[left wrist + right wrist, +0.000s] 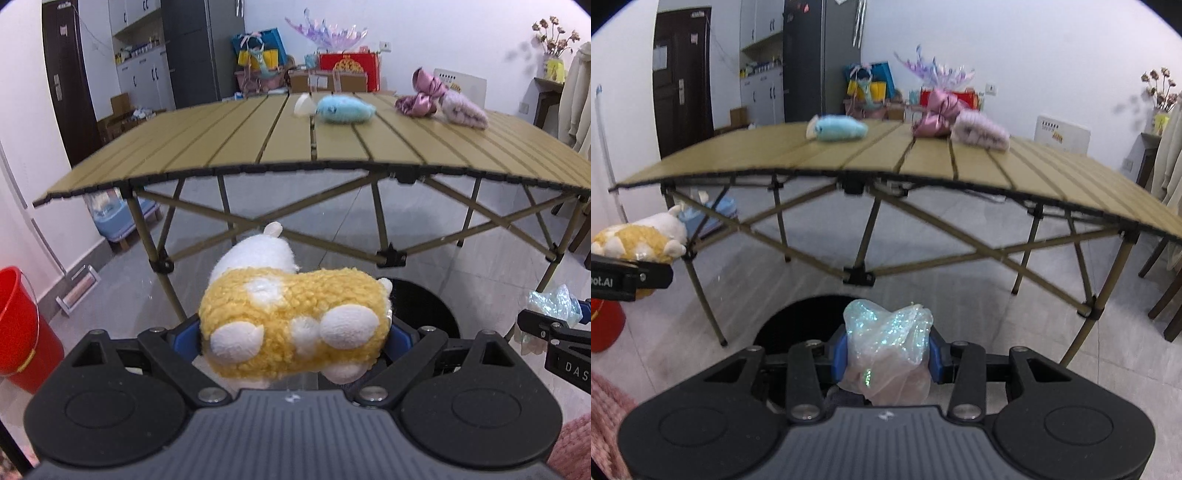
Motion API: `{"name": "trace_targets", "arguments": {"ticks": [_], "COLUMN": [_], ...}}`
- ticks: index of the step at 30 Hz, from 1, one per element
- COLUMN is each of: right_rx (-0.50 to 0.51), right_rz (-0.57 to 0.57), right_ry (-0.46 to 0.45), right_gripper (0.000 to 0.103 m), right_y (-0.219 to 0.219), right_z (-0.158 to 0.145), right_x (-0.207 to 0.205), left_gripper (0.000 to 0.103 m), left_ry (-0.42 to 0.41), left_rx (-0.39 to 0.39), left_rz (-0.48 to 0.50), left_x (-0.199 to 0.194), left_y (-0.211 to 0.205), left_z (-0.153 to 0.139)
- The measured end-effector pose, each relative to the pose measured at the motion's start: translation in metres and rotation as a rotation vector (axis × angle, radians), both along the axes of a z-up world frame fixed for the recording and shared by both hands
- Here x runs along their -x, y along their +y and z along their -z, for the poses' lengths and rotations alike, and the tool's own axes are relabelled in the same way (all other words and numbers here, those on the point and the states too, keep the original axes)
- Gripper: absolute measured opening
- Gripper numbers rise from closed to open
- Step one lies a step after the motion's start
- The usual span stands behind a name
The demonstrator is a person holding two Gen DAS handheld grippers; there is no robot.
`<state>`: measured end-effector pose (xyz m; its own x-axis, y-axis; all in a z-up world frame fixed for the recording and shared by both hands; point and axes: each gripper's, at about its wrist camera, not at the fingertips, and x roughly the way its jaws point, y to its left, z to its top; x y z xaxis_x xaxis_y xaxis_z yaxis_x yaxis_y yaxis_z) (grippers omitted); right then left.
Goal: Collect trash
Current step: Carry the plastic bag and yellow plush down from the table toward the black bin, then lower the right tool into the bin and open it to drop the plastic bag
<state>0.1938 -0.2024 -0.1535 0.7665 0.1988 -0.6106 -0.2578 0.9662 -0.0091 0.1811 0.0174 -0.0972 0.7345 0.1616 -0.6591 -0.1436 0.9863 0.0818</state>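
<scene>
On my right claw [554,328], seen off to the right of my left one, white letters on the black side read "DAS", cut off at the picture's edge. On my left claw [631,277], seen far left of my right one, white letters read "oot.AI", the start cut off. Other labels are too blurred.

A fuzzy yellow-and-white plush toy [295,325], crinkled glittery plastic wrap [886,350], a matt slatted tabletop [221,140].
</scene>
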Motion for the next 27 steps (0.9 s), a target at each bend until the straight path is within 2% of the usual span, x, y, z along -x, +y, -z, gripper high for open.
{"name": "trace_targets", "arguments": {"ticks": [9,15,27], "right_rx": [0.032,0.065,0.091], "right_rz": [0.005,0.019,0.036], "right_ry": [0.11,0.203,0.288], "right_gripper": [0.038,0.036,0.035], "right_y": [0.005,0.006,0.011], "right_z": [0.035,0.057,0.075], "right_x": [-0.016,-0.025,-0.037], "left_gripper": [0.094,0.094,0.094], "left_ry": [0.09,0.16,0.227], "left_rx": [0.029,0.057,0.053], "left_rz": [-0.015,-0.059,-0.102], "left_x": [-0.017,-0.026,-0.041], "left_y": [0.013,0.032,0.043], "left_z": [0.041,0.065,0.088]}}
